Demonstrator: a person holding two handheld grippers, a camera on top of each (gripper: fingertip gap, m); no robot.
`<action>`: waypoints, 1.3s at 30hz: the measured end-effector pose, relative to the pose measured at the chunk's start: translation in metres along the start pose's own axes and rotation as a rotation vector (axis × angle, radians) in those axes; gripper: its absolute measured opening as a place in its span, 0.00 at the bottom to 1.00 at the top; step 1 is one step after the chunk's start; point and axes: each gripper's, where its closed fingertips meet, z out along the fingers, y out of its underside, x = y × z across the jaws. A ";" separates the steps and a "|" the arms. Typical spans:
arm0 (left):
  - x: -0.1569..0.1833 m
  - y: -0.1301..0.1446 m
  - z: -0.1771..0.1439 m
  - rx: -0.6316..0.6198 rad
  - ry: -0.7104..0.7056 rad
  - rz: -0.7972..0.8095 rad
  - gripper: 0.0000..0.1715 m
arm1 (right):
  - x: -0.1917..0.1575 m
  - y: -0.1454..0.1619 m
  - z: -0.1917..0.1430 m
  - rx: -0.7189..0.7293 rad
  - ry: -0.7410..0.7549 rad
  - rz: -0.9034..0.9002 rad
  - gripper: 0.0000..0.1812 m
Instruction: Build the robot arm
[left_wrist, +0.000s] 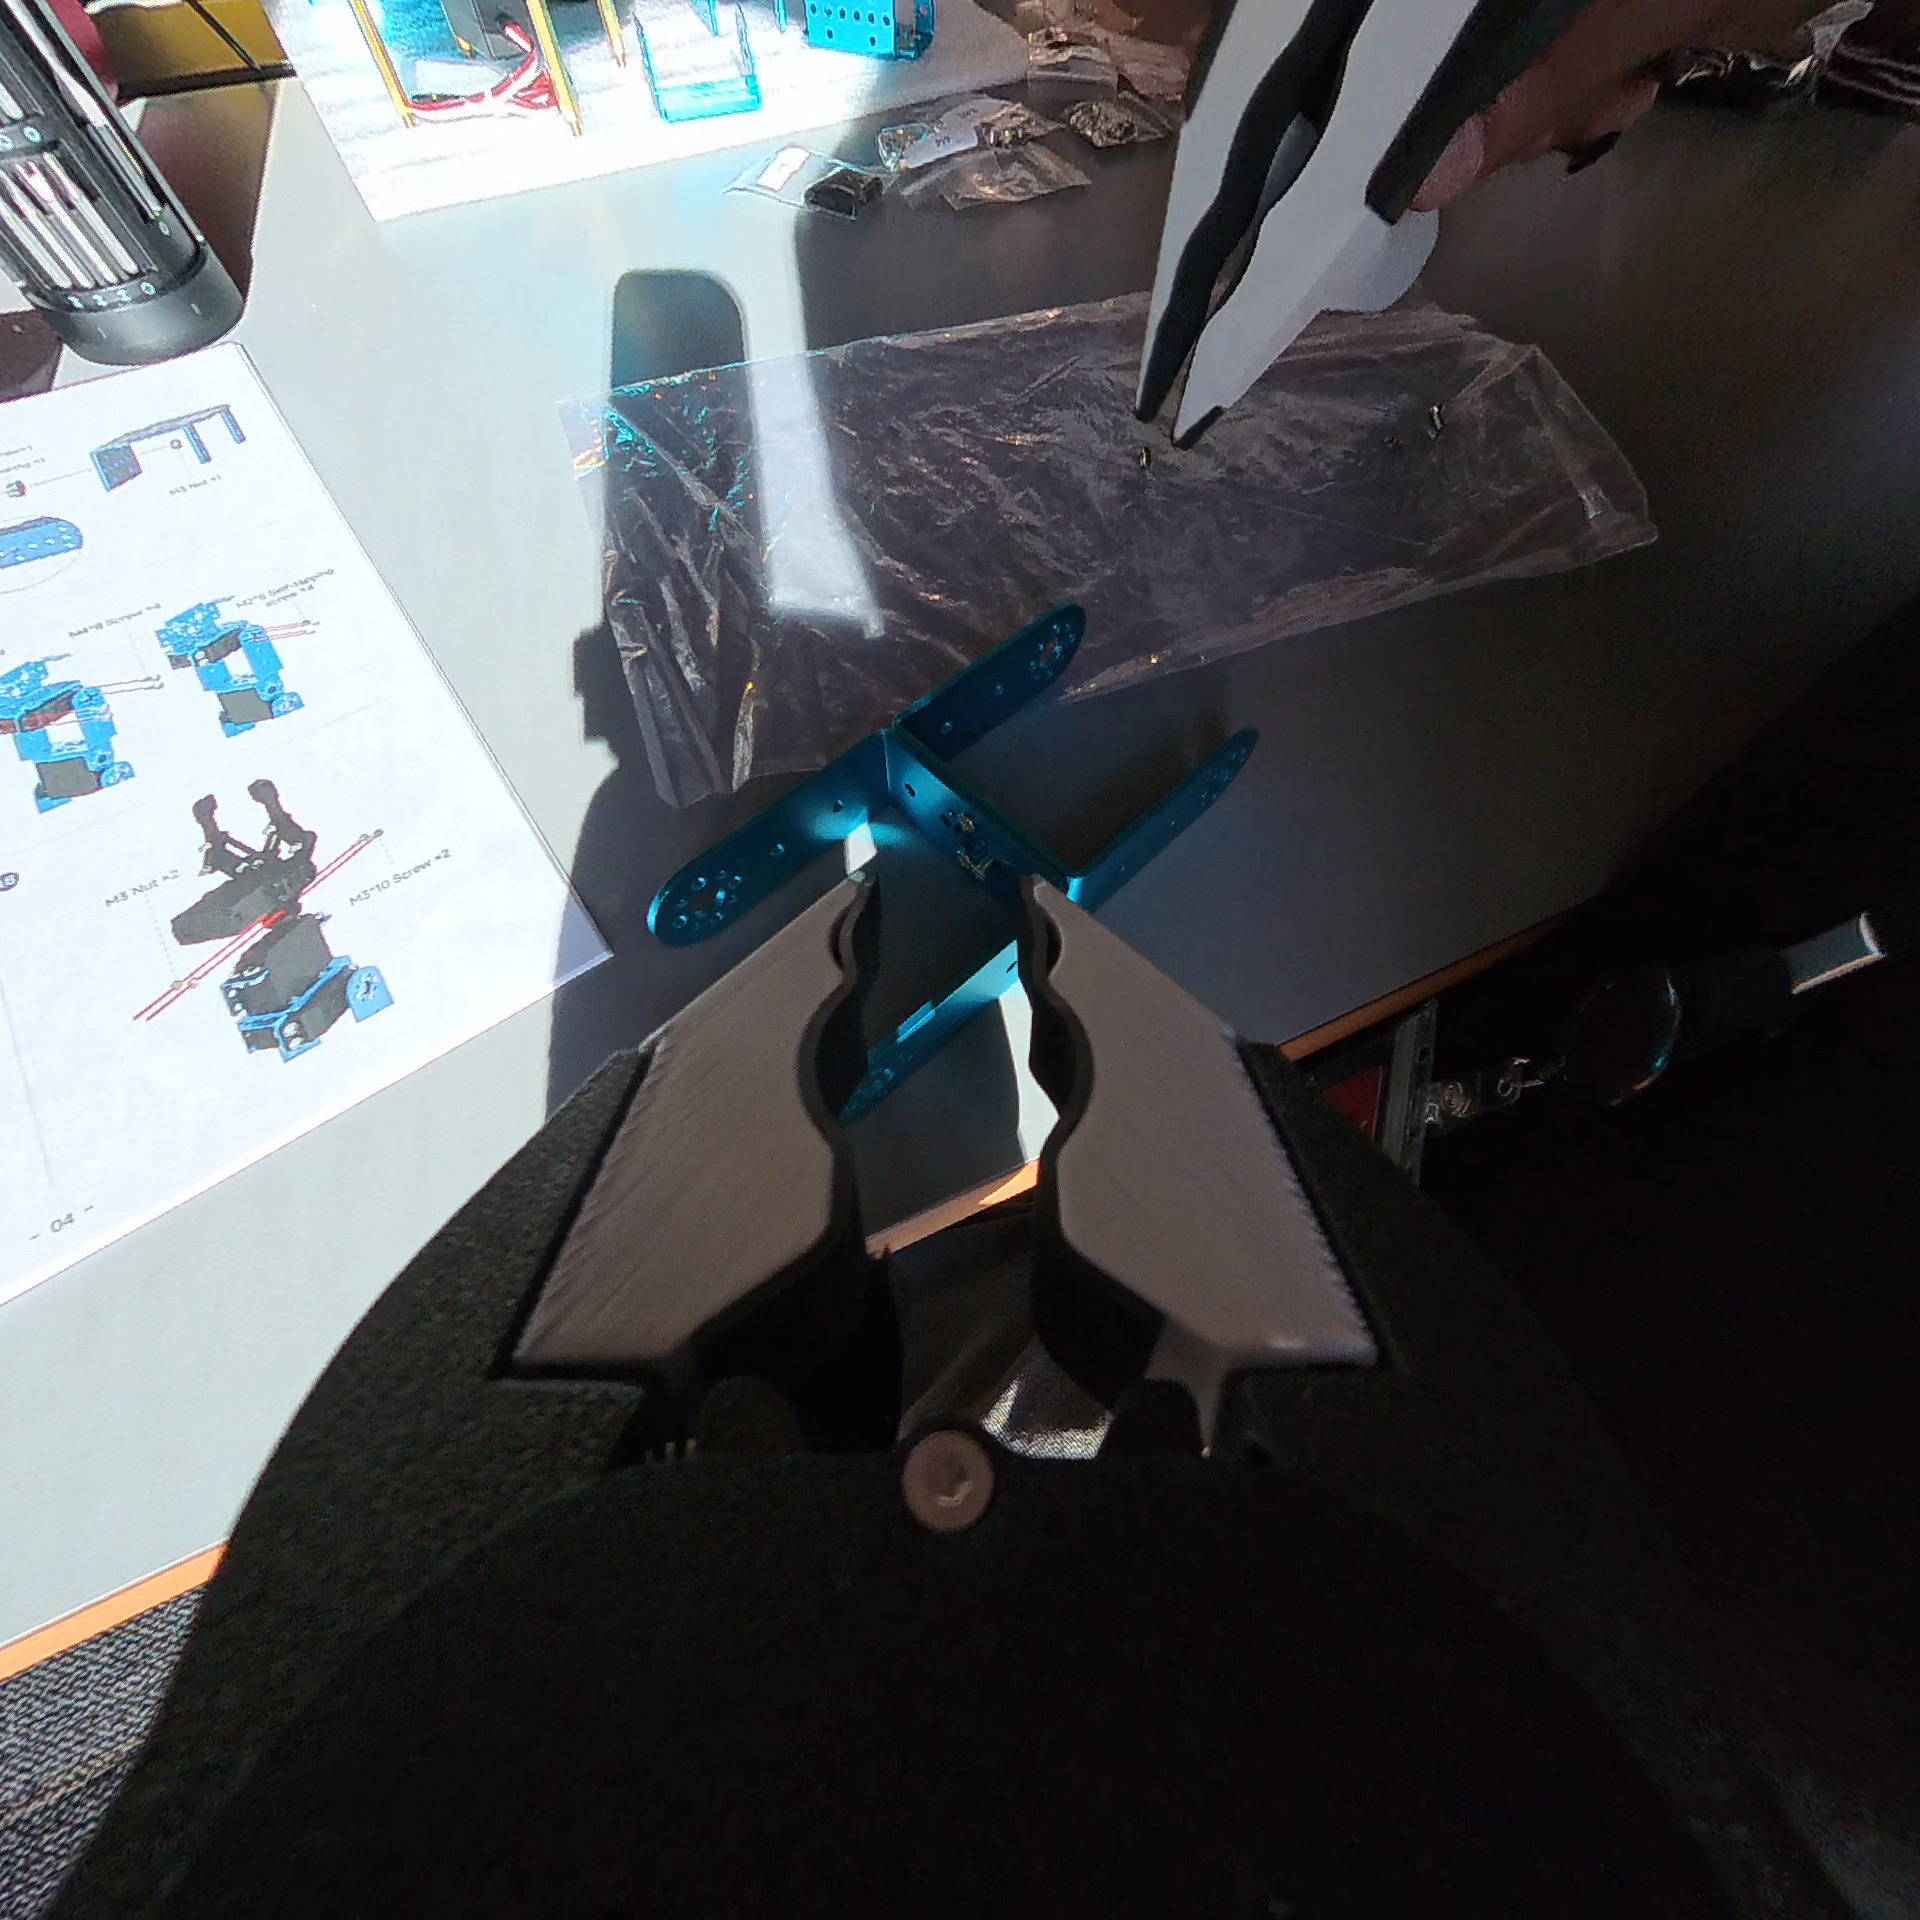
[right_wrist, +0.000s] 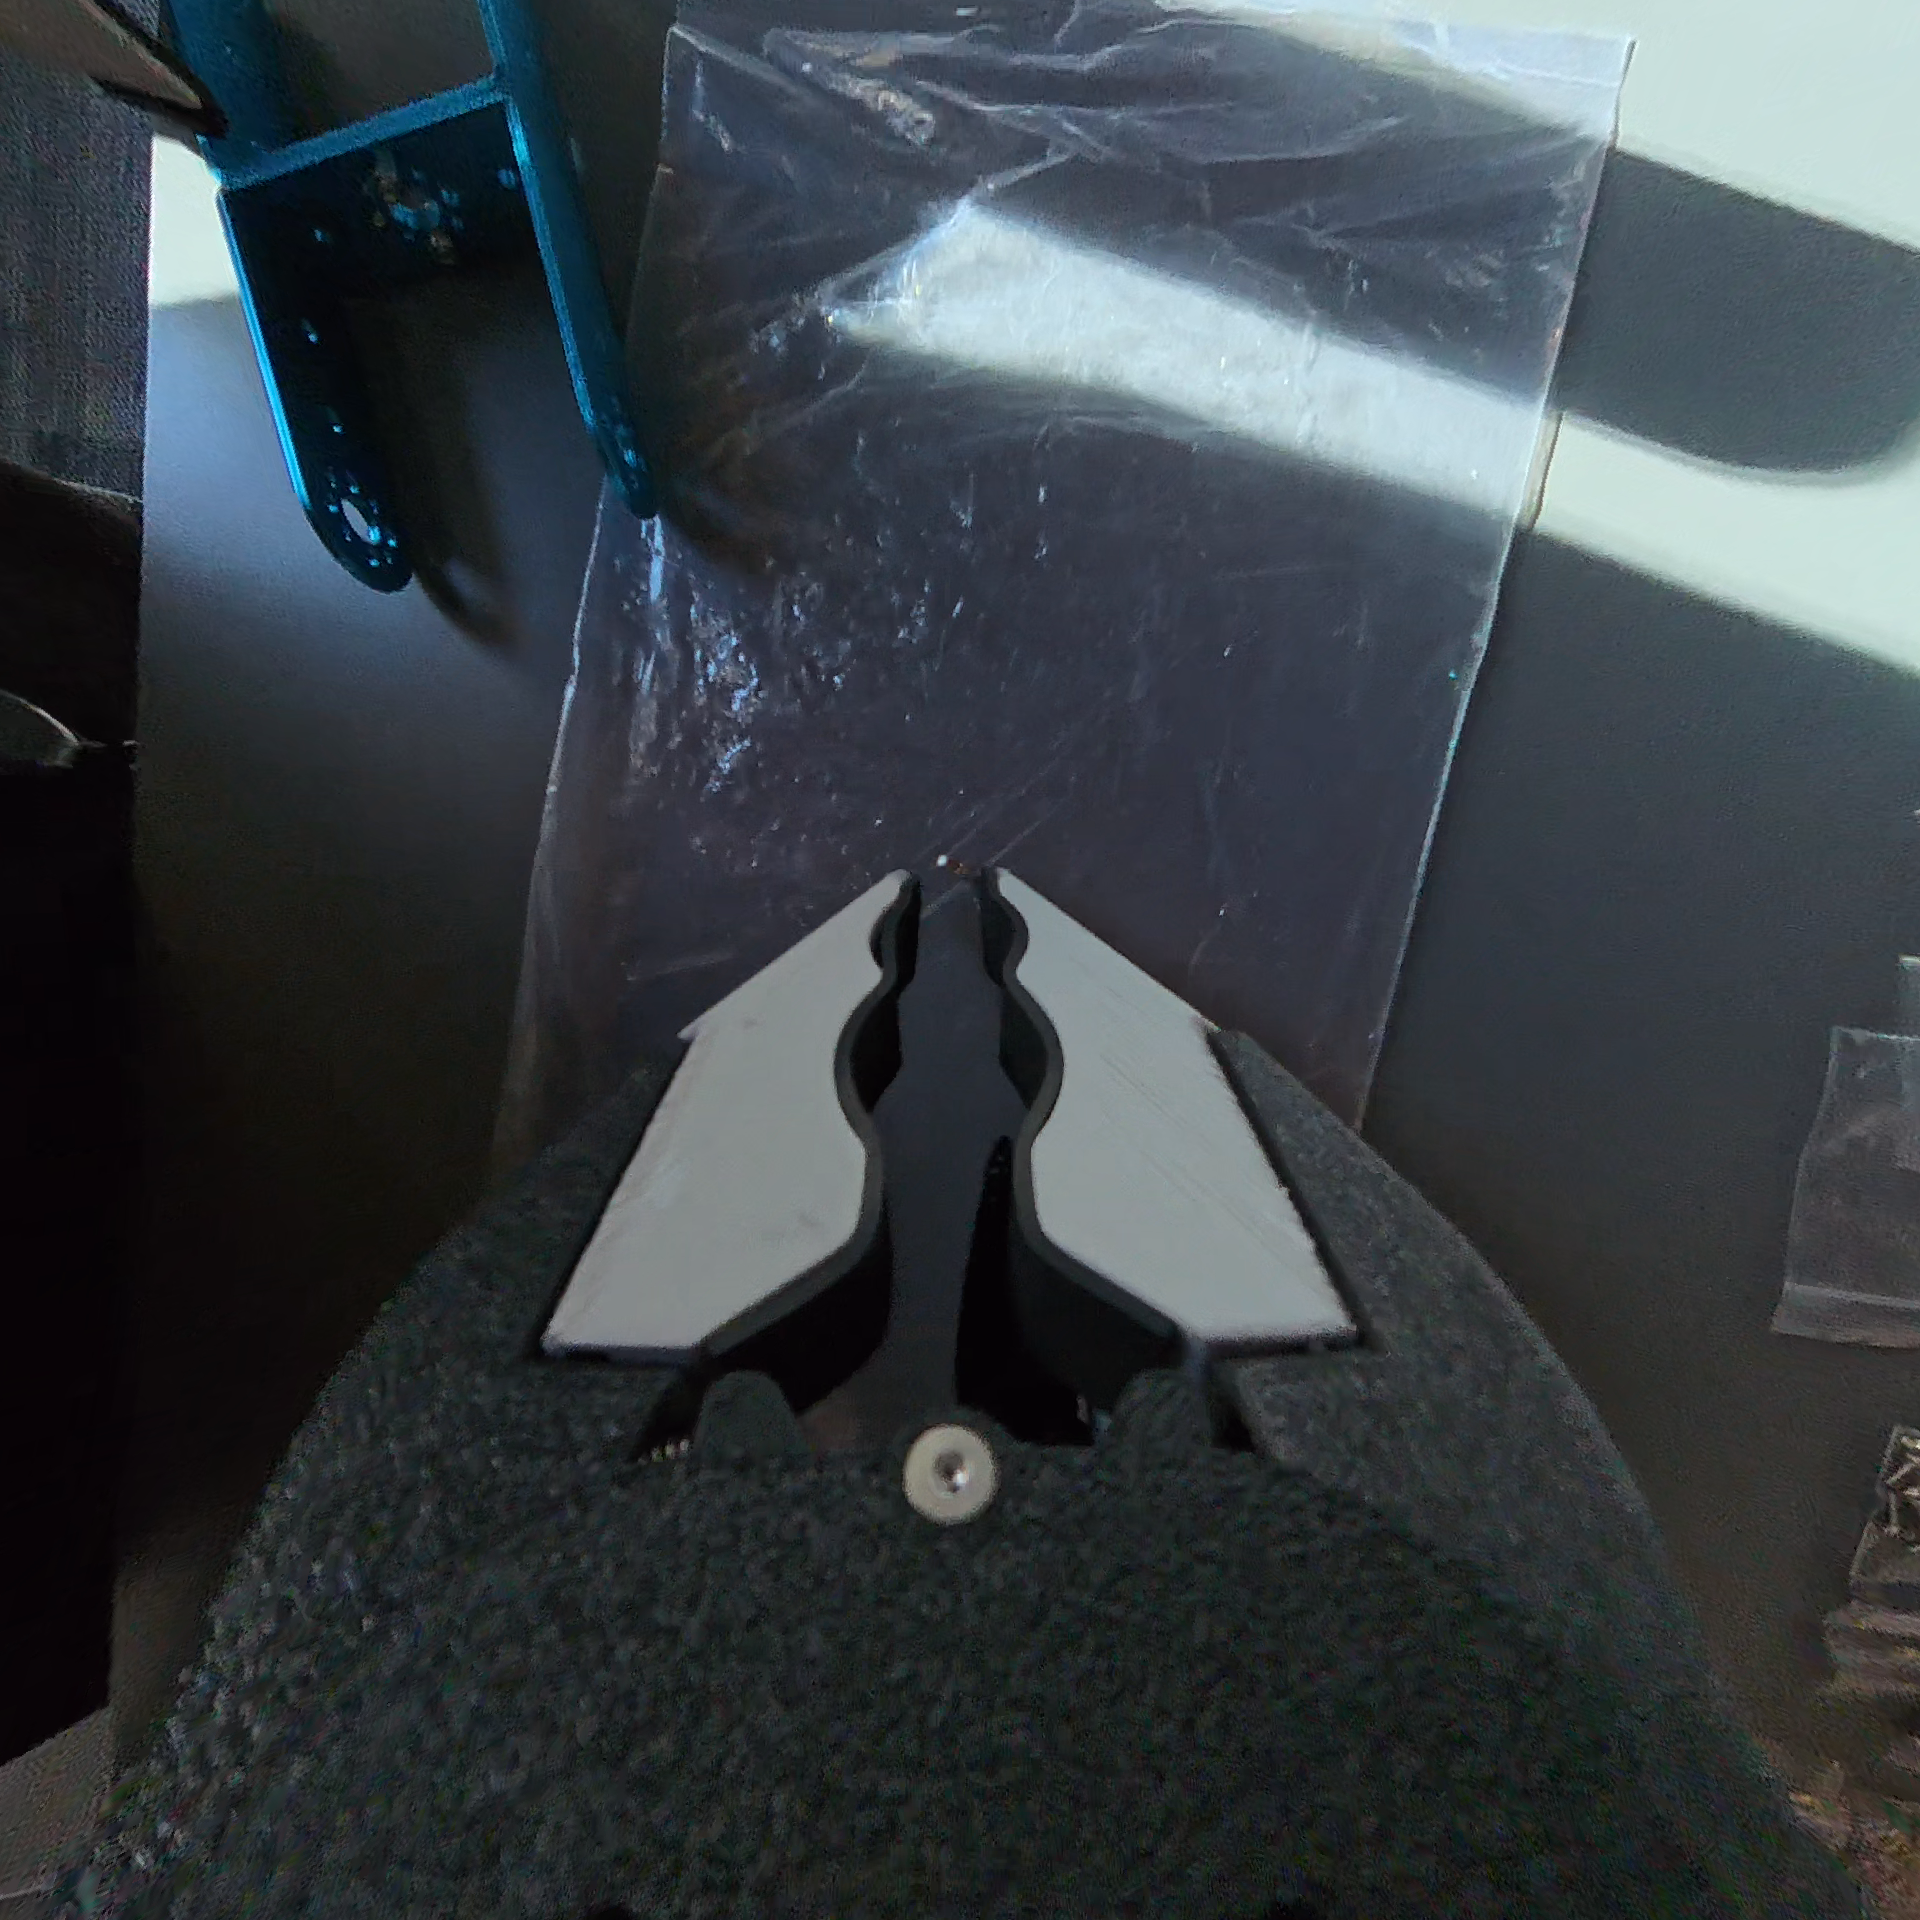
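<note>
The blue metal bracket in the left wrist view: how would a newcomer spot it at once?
Start at the grey table and find the large clear plastic bag lying flat in its middle. Against the bag's near edge, just ahead of the left gripper, sits the blue metal bracket. It alone is bright blue, with perforated arms.

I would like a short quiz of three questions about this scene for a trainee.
1. True or false: the left gripper is open.
2. What does the blue metal bracket partly lie on? A) instruction sheet B) clear plastic bag C) screwdriver set
3. Fill in: the right gripper has its tips over the clear plastic ____.

Key: 1 true. 2 B, the clear plastic bag. 3 bag.
</note>
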 end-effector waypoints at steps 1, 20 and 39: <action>0.000 0.000 0.000 -0.001 -0.001 0.001 0.15 | -0.001 -0.001 0.000 -0.008 0.003 0.016 0.08; 0.001 0.000 0.002 -0.011 0.060 0.015 0.14 | 0.003 0.000 0.000 -0.006 0.199 0.259 0.05; 0.001 0.000 0.004 -0.025 0.062 0.010 0.14 | 0.001 0.001 0.008 -0.046 0.195 0.175 0.03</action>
